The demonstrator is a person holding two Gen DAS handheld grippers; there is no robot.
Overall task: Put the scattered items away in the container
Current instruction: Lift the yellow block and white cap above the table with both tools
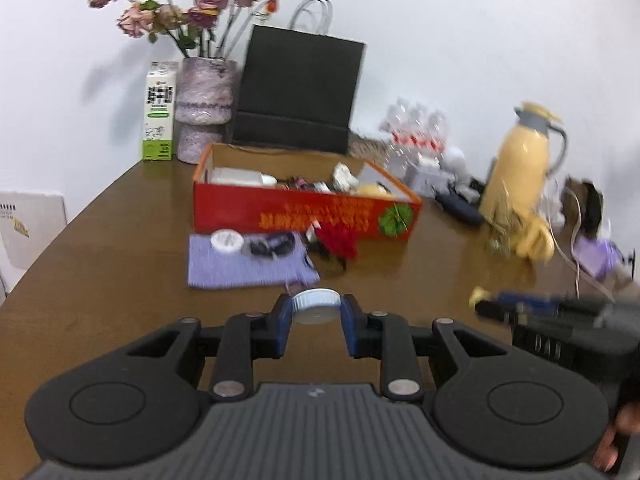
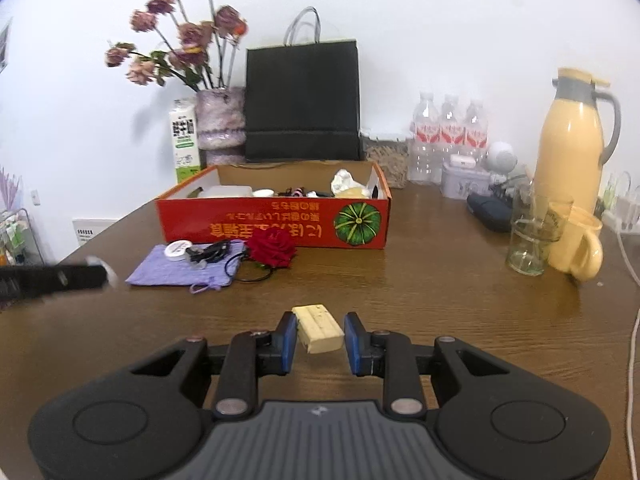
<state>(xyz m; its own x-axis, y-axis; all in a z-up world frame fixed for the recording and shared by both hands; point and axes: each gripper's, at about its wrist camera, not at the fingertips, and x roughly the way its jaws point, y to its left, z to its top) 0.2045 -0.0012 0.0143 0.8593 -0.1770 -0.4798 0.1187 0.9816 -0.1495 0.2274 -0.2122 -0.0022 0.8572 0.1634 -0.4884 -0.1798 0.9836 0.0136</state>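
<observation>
Now | my left gripper (image 1: 316, 312) grips white cap (image 1: 315, 305) | right gripper (image 2: 320, 334) brackets cheese block (image 2: 318, 328), clamp unclear | next: carry both to far red box (image 2: 276, 224).

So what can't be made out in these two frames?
- Left wrist view: motion blur makes the red box lettering unreadable.
- Both views: the box's front wall hides most of its contents.
- Right wrist view: the right gripper brackets the yellow block; contact is unclear.
- Right wrist view: the left gripper is a dark smear, cut off at the edge.

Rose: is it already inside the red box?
No, the rose lies on the table in front of the red box, beside the purple pouch.
</observation>
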